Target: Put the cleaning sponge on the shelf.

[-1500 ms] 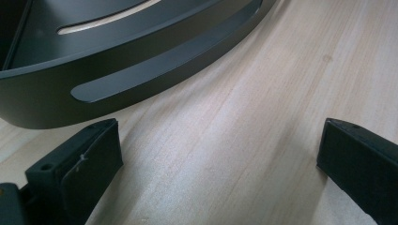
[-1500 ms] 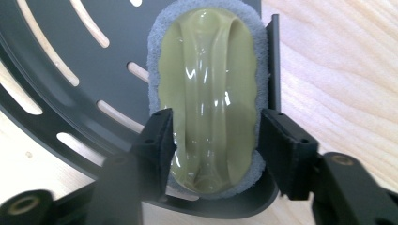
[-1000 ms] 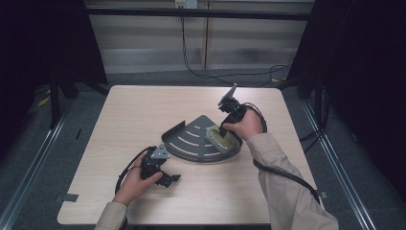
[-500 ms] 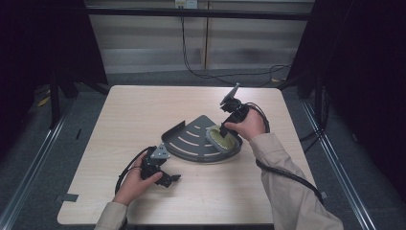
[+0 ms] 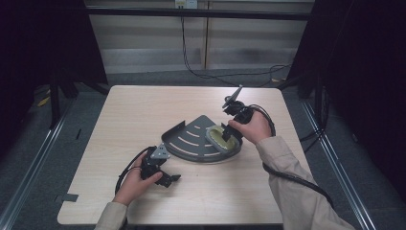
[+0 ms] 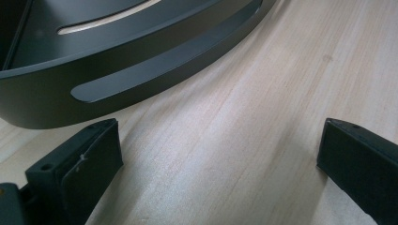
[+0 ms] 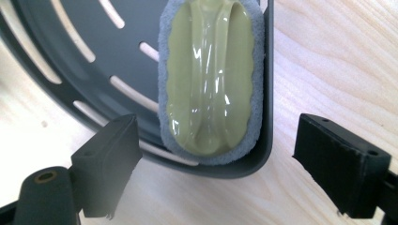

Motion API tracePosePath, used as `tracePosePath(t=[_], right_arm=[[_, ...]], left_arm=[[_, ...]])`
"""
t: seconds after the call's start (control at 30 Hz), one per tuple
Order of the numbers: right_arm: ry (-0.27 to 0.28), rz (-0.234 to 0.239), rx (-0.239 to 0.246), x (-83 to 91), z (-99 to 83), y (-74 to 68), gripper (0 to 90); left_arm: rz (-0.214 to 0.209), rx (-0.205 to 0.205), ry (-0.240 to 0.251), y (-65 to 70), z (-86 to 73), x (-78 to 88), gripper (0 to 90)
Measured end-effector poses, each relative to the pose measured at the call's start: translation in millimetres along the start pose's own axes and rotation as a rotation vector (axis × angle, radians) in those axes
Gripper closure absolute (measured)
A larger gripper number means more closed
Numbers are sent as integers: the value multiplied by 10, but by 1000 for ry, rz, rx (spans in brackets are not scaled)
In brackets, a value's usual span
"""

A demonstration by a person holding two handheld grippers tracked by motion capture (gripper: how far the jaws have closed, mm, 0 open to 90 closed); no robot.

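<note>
A dark grey quarter-round slotted tray [image 5: 191, 149] lies mid-table. In its right corner rests an olive-green scrubber [image 5: 221, 136] on a grey sponge pad. My right gripper [image 5: 229, 133] hovers just over it. Its jaws have just been opening and stand wide apart, with the scrubber [image 7: 209, 79] lying loose in the tray [image 7: 94, 61] beyond them and the pads touching nothing. My left gripper [image 5: 168, 178] lies low on the table in front of the tray's curved wall [image 6: 141, 61]. It [image 6: 218, 164] is open, with bare wood between its jaws.
The light wooden table [image 5: 143, 110] has free room at the back and left. Cables trail from both grippers, one looping by the right hand [image 5: 268, 120]. Dark floor and metal rails surround the table.
The right hand has shifted only slightly over the tray's right corner. The left hand, the tray and the scrubber stand as before.
</note>
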State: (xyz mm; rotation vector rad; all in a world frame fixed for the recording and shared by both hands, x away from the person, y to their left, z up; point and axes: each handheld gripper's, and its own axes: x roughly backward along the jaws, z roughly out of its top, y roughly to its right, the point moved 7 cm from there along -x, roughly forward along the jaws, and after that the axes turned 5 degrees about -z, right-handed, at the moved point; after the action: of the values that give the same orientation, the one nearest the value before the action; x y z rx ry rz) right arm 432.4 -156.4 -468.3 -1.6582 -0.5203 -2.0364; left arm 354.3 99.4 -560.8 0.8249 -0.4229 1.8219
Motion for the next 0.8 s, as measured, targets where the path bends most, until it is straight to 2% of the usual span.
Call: tracePosePath(t=[0.2,0.5,0.8], right_arm=[[-4,11,23,70,-79,12,142],[2,42,25,165,-249,35,143],[7,47,30,193,-434,86,144]], left_arm=[[0,-2,-3,-1,-2,2,0],[1,1,2,0,1,-2,0],[1,1,2,0,1,-2,0]])
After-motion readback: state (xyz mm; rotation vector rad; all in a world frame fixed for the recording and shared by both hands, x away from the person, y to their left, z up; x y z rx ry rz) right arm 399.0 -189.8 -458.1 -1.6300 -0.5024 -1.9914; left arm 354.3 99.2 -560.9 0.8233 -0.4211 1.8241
